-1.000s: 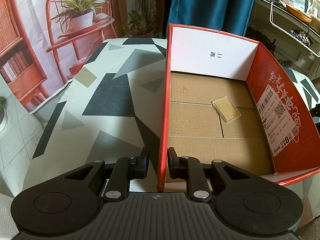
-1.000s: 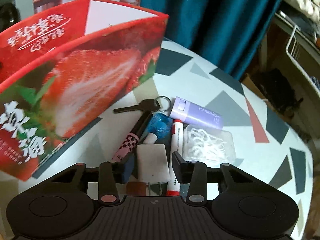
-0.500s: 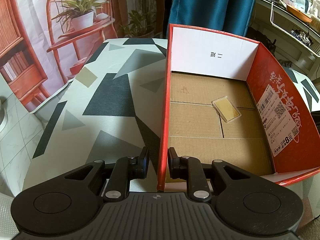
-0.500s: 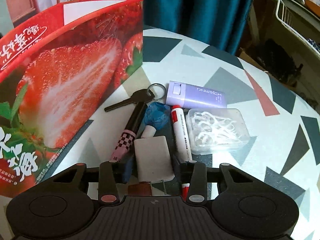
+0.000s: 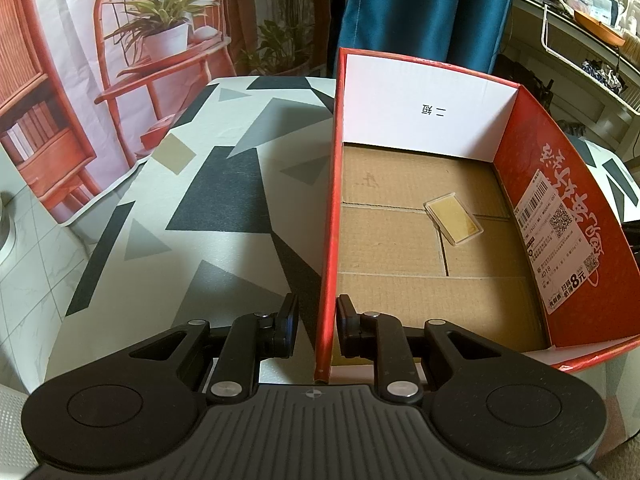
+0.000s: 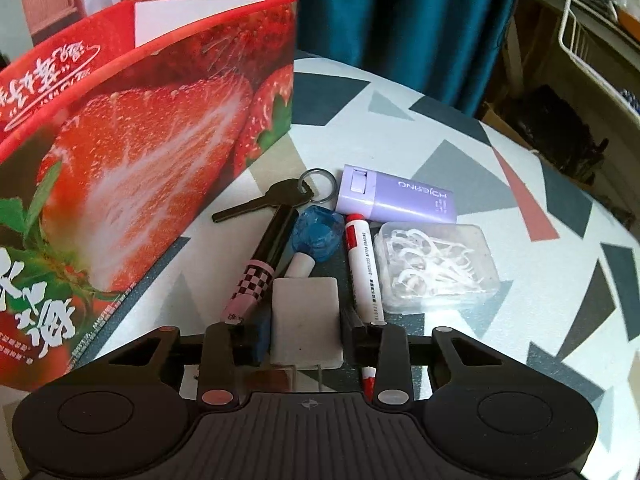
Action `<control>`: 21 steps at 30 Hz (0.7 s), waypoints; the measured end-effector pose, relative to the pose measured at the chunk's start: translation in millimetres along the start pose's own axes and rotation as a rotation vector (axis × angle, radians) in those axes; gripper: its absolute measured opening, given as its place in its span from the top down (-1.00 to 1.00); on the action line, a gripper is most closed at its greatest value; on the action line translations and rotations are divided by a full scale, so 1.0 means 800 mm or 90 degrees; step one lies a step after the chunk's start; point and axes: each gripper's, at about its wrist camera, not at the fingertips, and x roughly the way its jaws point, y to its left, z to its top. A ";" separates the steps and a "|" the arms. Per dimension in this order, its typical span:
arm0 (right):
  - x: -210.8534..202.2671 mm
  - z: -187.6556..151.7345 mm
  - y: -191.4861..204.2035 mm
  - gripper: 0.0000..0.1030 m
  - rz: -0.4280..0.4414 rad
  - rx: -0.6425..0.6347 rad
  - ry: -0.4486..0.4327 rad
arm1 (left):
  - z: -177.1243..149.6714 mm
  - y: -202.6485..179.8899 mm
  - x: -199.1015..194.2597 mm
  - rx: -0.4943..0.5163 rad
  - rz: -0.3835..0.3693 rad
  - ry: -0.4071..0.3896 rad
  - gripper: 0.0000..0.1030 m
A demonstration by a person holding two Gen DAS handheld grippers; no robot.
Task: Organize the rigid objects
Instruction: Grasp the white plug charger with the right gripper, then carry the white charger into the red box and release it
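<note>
Geometric-print cloth covers the bench (image 5: 224,208), and from the left wrist view my left gripper (image 5: 318,326) straddles the red box (image 5: 330,208) wall, spread, touching nothing, so any nudge could shove the box. On the right wrist view, my right gripper (image 6: 306,330) pinches the white charger (image 6: 306,320) beside the marker (image 6: 362,264) and checkered pen (image 6: 260,268); I reckon it could twist out.

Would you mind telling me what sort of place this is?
Probably a home room staged for recording: a printed photo backdrop of furniture and plants, a teal curtain, and cluttered shelves behind a patterned tablecloth.
</note>
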 end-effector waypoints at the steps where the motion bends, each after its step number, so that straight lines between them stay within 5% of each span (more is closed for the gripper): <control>1: -0.003 0.001 0.000 0.38 -0.002 -0.003 -0.004 | 0.000 0.000 0.000 0.000 0.000 0.000 0.56; 8: -0.050 0.033 -0.007 0.38 -0.007 -0.019 -0.084 | 0.000 -0.001 0.000 0.002 0.002 -0.001 0.56; 15: -0.110 0.094 0.032 0.38 0.014 -0.128 -0.212 | 0.000 -0.001 0.000 0.002 0.002 -0.001 0.56; 21: -0.110 0.131 0.075 0.38 0.030 -0.205 -0.229 | 0.001 -0.002 0.000 0.005 0.004 -0.001 0.56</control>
